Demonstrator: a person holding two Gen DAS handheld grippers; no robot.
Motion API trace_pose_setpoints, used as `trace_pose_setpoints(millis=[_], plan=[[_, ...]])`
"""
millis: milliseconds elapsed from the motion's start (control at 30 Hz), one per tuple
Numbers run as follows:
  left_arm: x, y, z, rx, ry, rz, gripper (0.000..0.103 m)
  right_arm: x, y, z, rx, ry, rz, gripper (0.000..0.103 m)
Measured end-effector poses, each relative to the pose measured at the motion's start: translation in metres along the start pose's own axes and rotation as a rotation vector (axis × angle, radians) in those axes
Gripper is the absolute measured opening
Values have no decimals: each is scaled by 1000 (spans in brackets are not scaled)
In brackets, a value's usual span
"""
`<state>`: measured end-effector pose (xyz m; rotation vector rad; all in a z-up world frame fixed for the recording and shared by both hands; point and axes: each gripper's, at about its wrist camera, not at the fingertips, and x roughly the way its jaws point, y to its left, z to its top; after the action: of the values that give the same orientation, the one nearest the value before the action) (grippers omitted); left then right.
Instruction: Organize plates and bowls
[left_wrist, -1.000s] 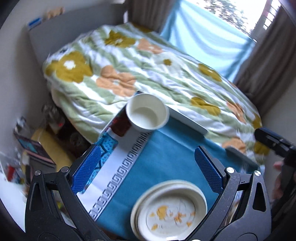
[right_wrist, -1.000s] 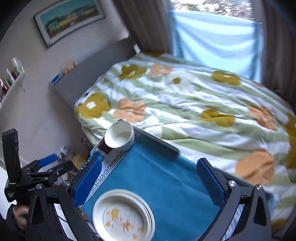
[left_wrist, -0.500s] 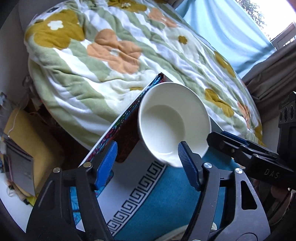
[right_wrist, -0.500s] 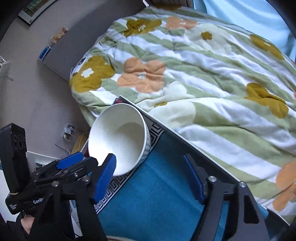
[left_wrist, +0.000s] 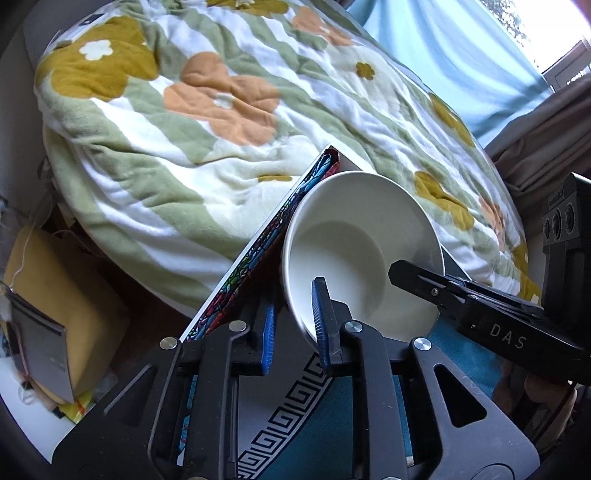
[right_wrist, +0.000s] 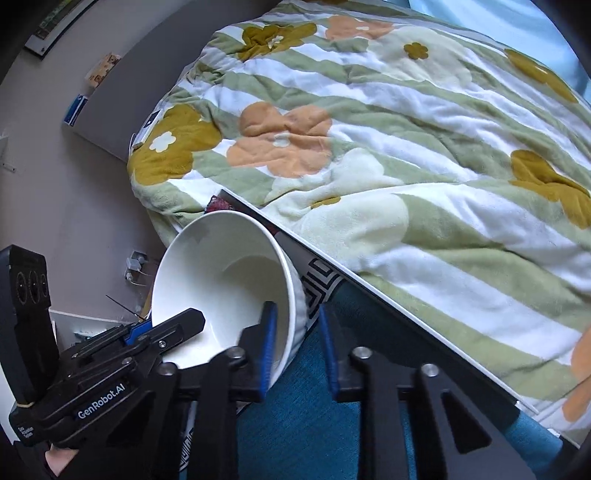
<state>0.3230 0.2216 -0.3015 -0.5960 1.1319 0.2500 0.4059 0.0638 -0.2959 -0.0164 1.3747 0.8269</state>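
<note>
A white bowl (left_wrist: 362, 240) (right_wrist: 221, 273) sits at the far corner of a table under a teal cloth (right_wrist: 295, 424). My left gripper (left_wrist: 293, 328) has the bowl's near left rim between its blue pads, one pad inside and one outside, and its jaws are closing on it. My right gripper (right_wrist: 298, 341) is shut on the opposite side of the rim, its left pad inside the bowl and its right pad against the ribbed outer wall. Each view shows the other gripper's black fingers (left_wrist: 417, 273) reaching into the bowl. No plate is in view.
A bed with a green, white and orange flowered quilt (left_wrist: 221, 110) lies right behind the table edge (right_wrist: 369, 280). A yellow box (left_wrist: 55, 295) and clutter sit low at the left. A blue curtain (left_wrist: 461, 55) hangs at the back.
Both grippers came down and forward from above the table to the bowl and went from wide open to closed on its rim. The stacked plates dropped out of view.
</note>
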Motion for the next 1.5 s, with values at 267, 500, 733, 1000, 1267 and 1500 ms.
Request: trace_pose_setpoints(millis=[267, 500, 733, 1000, 1267, 1500], plan=[[-3, -6, -1, 27, 14, 8, 16, -2, 5, -3, 1, -9, -28, 15], [-32, -26, -7, 83, -9, 9, 16, -26, 7, -18, 21, -44, -29, 15], [-83, -71, -31, 169, -58, -17, 16, -87, 7, -49, 56, -126, -43, 15], [-122, -135, -87, 280, -52, -86, 16, -171, -12, -115, 143, -233, -86, 15], [-150, -216, -167, 423, -38, -166, 16, -247, -45, -206, 260, -326, -156, 15], [-158, -268, -237, 512, -10, -222, 16, -292, -70, -284, 358, -376, -214, 15]])
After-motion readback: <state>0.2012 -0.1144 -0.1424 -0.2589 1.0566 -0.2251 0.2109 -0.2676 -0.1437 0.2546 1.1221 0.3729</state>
